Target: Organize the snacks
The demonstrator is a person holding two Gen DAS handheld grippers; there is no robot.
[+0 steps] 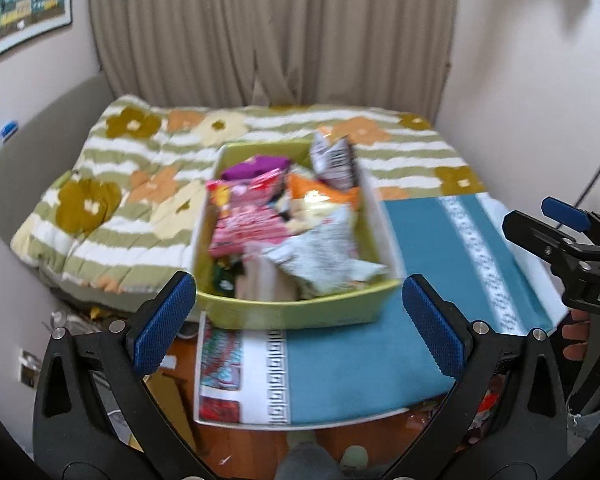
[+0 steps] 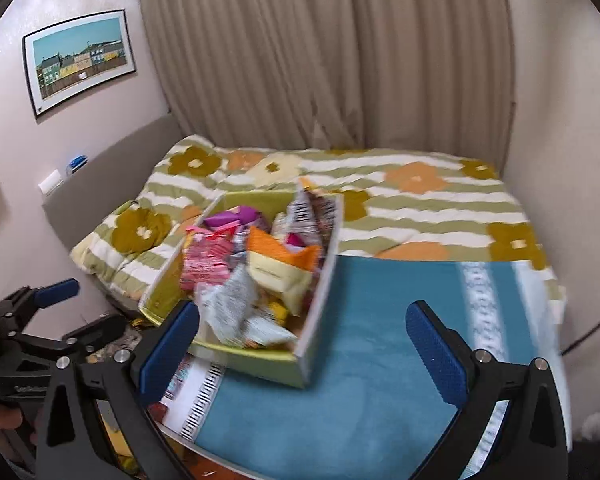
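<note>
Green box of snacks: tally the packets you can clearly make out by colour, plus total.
In the green cardboard box, counting only clearly separable packets; more are buried underneath:
Pink and red packets: 1
Purple packets: 1
Orange packets: 1
Black-and-white printed packets: 1
Pale grey-white crinkled packets: 1
Total: 5

Both wrist views look down and forward over the bed point(image 1: 140, 200) toward the curtain point(image 1: 272, 32), well back. The left view has the snack box point(image 1: 300, 312) at centre; the right view holds it point(image 2: 260, 364) lower left.
</note>
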